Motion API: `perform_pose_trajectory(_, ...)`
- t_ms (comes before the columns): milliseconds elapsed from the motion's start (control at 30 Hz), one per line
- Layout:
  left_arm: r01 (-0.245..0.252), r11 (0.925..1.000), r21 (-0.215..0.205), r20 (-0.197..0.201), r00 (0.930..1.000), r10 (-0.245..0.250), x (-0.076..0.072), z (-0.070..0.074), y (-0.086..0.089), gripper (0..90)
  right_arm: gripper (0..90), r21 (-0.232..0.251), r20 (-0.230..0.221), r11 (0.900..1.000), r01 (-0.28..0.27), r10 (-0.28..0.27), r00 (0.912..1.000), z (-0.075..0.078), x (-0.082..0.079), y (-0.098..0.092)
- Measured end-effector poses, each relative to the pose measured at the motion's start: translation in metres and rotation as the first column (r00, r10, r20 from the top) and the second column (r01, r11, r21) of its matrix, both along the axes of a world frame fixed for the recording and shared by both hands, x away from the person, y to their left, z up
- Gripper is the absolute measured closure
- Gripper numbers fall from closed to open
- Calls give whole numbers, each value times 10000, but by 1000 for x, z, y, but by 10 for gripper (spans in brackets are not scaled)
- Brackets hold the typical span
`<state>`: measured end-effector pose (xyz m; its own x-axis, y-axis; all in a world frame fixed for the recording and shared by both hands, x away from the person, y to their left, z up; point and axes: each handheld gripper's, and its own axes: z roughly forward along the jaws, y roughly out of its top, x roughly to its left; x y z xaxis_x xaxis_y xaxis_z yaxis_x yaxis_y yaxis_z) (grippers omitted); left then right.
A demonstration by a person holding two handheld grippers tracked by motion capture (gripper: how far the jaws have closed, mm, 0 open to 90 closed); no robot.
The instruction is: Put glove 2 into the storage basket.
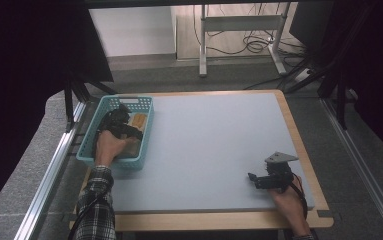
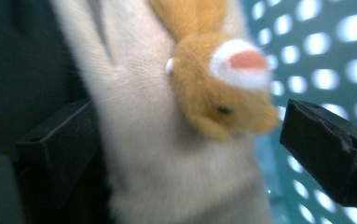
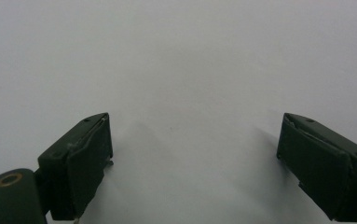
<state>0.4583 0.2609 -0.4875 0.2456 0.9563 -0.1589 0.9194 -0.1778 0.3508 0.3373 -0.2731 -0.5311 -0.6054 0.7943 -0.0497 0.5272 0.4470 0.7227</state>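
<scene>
Reaching into the teal basket (image 1: 144,107) at the table's (image 1: 219,145) far-left corner, our left gripper (image 1: 124,125) sat low inside w/ the plush toy (image 2: 176,121) between its jaws. From the left gripper view we saw cream fur and a tan animal face w/ a pink-and-white patch, blurred, up close. Jaws stood wide: the right one clear of the fur w/ basket wall showing in the gap, the left one just beside or maybe brushing it, hard to tell thru the blur. So no squeeze on it, as far as we could judge. Toy was inside the basket, wall holes right behind it. Our right gripper (image 1: 260,180) waited near the table's near-right edge, well apart from the basket, jaws spread wide w/ nothing between, just bare grey surface (image 3: 181,70) ahead. Our read: the toy was in the basket, so the drop-off looked about done; left to do, prob. just lifting the left gripper out w/o snagging the fur.
</scene>
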Motion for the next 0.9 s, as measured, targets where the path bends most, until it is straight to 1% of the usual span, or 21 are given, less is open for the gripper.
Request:
perform_pose_trajectory(33, 0, 10000, 0, 0, 10000, 0, 0, 0, 0, 58, 98, 0, 0, 10000, 0, 0, 10000, 0, 0, 0)
perform_pose_trajectory(67, 109, 9999, 46, 389, 9992, -111, -4, 13, 2, 66, 98, -6, 7, 10000, -7, 7, 10000, 0, 0, 0)
perform_pose_trajectory(100, 131, 9999, 51, 586, 9982, -133, -6, 19, 4, 82, 98, -2, 0, 10000, -7, 7, 10000, 0, 0, 0)
perform_pose_trajectory(167, -5, 10000, 84, 968, 9953, -4, -9, 28, 8, 138, 98, -3, 2, 10000, -6, 6, 10000, 0, 0, 0)
perform_pose_trajectory(233, -284, 9990, 359, 1238, 9920, 238, -12, 30, 12, 200, 98, -8, 4, 10000, -7, 7, 10000, 0, 0, 0)
perform_pose_trajectory(267, -445, 9973, 590, 1281, 9911, 367, -12, 30, 13, 289, 98, -7, 1, 10000, -7, 7, 10000, 0, 0, 0)
perform_pose_trajectory(300, -671, 9936, 906, 1354, 9893, 544, -12, 28, 15, 383, 98, -6, 3, 10000, -6, 6, 10000, 0, 0, 0)
perform_pose_trajectory(333, -918, 9898, 1088, 1391, 9873, 763, -13, 25, 16, 453, 98, -6, 5, 10000, -7, 7, 10000, 0, 0, 0)
perform_pose_trajectory(367, -1020, 9877, 1184, 1413, 9863, 850, -13, 23, 18, 568, 98, -6, 3, 10000, -5, 5, 10000, 0, 0, 0)
perform_pose_trajectory(400, -1122, 9851, 1307, 1376, 9860, 940, -12, 19, 19, 643, 98, -6, 5, 10000, -6, 6, 10000, 0, 0, 0)
perform_pose_trajectory(467, -1037, 9804, 1674, 1137, 9899, 853, -9, 12, 18, 746, 98, -1, 4, 10000, -7, 7, 10000, 0, 0, 0)
perform_pose_trajectory(500, -1023, 9782, 1806, 986, 9914, 855, -8, 9, 17, 770, 98, -1, 5, 10000, -8, 8, 10000, 0, 0, 0)
perform_pose_trajectory(567, -1061, 9776, 1820, 838, 9922, 921, -5, 3, 16, 806, 98, 2, 4, 10000, -6, 6, 10000, 0, 0, 0)
perform_pose_trajectory(600, -1027, 9802, 1695, 773, 9929, 906, -3, 1, 15, 819, 98, -1, 7, 10000, -6, 6, 10000, 0, 0, 0)
perform_pose_trajectory(633, -1027, 9802, 1695, 773, 9929, 906, -3, 1, 15, 833, 98, -1, 7, 10000, -6, 6, 10000, 0, 0, 0)
perform_pose_trajectory(667, -913, 9861, 1391, 678, 9943, 825, -1, -3, 12, 845, 98, 1, 5, 10000, -5, 5, 10000, 0, 0, 0)
perform_pose_trajectory(700, -828, 9881, 1293, 625, 9952, 753, 0, -4, 9, 853, 98, 1, 5, 10000, -6, 6, 10000, 0, 0, 0)
perform_pose_trajectory(767, -573, 9947, 856, 586, 9969, 524, 3, -5, 4, 866, 98, 0, 5, 10000, -7, 7, 10000, 0, 0, 0)
perform_pose_trajectory(800, -492, 9961, 728, 572, 9973, 451, 4, -6, 0, 870, 98, -1, 6, 10000, -7, 7, 10000, 0, 0, 0)
perform_pose_trajectory(867, -352, 9932, 1108, 556, 9980, 292, 5, -7, -9, 882, 98, -2, 4, 10000, -8, 8, 10000, 0, 0, 0)
perform_pose_trajectory(900, -352, 9932, 1108, 556, 9980, 292, 5, -7, -9, 889, 98, -2, 4, 10000, -8, 8, 10000, 0, 0, 0)
